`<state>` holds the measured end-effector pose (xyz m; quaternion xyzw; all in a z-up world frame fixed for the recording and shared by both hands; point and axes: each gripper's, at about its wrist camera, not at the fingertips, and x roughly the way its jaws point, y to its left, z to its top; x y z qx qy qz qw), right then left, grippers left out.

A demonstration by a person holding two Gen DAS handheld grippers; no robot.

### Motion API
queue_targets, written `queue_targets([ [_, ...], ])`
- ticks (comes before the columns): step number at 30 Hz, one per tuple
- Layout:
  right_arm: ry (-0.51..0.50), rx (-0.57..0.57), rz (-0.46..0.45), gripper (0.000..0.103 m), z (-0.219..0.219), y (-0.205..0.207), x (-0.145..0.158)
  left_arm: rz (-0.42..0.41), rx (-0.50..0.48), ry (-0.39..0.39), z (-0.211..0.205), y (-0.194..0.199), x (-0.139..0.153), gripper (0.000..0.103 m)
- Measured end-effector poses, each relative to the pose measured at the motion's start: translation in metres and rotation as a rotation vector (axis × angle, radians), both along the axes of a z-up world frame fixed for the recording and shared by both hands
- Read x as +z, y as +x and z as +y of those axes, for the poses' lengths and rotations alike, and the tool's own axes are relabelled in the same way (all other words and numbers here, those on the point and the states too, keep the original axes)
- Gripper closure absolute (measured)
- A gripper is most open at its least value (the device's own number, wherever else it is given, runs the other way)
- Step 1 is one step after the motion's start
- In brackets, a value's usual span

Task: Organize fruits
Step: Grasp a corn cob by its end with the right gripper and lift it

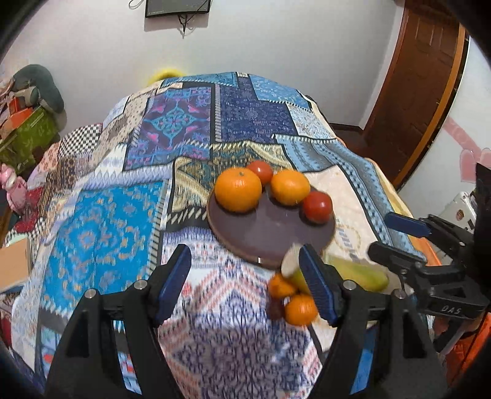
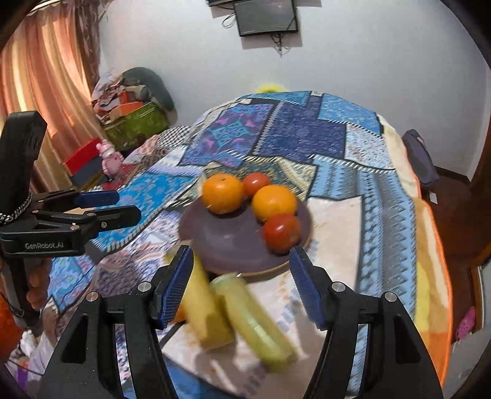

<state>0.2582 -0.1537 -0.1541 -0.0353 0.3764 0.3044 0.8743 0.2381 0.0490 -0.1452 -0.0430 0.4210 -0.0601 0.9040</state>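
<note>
A patchwork cloth (image 1: 172,147) covers the table, with a round brown plate (image 1: 270,233) holding two oranges and two tomatoes. Your left gripper (image 1: 245,285) is parted and empty; small loose oranges (image 1: 299,307) lie just inside its right finger. Your right gripper (image 2: 241,285) (also parted, empty) hovers over two yellow-green fruits (image 2: 254,319), whose long axes run toward the plate, straight ahead.

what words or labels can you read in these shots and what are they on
"GenRobot.AI": white print on the black plastic body of the left gripper, seen from the right wrist.
"OAS", as far as it reads: faint marks on the black body of the right gripper, seen from the left wrist.
Nothing else readable; the dark wall screen shows no text.
</note>
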Motion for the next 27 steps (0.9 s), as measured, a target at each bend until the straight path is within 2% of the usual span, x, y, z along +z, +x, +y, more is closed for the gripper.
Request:
queue_targets([
  [3,-0.007,0.035,0.038,0.042,0.013,-0.003,-0.014,0.024,0.008,-0.007,0.003,-0.013,-0.009,0.029],
  [8,-0.05,0.088,0.079,0.054,0.037,-0.001,-0.035,0.061,0.014,0.01,0.009,-0.027,-0.028,0.029],
  [12,-0.077,0.102,0.083,0.055,0.05,0.009,-0.044,0.079,0.021,0.008,0.014,-0.029,-0.04,0.029],
  [15,-0.082,0.118,0.073,0.057,0.057,0.01,-0.045,0.091,0.027,-0.002,0.017,-0.028,-0.047,0.029],
  [17,-0.082,0.132,0.086,0.065,0.061,0.013,-0.046,0.098,0.028,-0.009,0.018,-0.027,-0.05,0.029],
  [22,-0.08,0.137,0.078,0.067,0.061,0.011,-0.048,0.108,0.025,-0.019,0.017,-0.027,-0.055,0.029],
  [27,-0.044,0.091,0.054,0.068,0.045,0.003,-0.036,0.104,0.014,-0.014,0.012,-0.029,-0.053,0.029],
])
